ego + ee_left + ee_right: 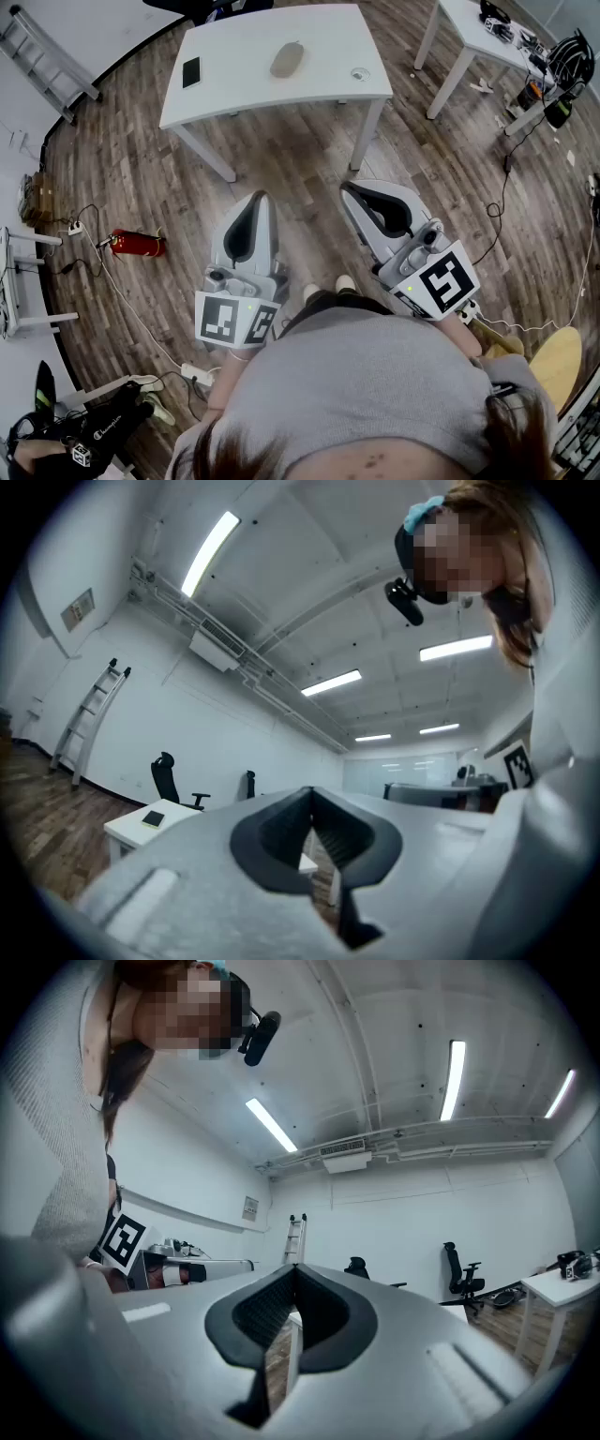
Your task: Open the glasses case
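Standing back from the table (244, 84), I carry left gripper (260, 199) and right gripper (349, 189) clenched, empty: the case (287, 59) lies beyond reach.

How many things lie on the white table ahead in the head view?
3: a black phone at its left, the glasses case mid-table, a small round object near its right edge.
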The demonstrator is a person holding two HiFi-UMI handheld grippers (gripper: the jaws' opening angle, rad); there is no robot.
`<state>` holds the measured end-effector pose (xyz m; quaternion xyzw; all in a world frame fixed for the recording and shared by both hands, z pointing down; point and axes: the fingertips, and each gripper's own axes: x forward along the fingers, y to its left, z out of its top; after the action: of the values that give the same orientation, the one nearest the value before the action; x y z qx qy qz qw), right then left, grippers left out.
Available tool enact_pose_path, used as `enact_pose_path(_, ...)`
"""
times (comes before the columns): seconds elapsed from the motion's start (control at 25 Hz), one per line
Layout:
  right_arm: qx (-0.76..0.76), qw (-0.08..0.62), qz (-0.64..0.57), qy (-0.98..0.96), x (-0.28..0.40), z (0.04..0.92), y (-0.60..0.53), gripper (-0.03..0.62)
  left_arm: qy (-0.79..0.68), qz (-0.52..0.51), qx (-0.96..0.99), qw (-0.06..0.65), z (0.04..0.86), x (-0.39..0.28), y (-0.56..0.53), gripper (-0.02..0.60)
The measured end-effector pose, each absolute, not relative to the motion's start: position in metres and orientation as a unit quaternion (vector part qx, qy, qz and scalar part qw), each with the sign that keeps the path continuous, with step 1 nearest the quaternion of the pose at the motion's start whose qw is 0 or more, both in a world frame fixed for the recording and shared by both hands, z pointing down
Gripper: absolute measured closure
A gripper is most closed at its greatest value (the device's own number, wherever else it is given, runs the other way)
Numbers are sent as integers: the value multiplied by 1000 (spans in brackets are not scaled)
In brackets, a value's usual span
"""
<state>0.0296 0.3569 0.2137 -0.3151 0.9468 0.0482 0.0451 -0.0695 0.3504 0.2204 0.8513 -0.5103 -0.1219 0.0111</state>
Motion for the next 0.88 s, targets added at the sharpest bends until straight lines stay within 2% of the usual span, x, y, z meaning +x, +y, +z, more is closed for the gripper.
enact_pose_path(0.88,-321,57,32,945,43,217,354,591,-516,-118,849,5,222,-58,350,580)
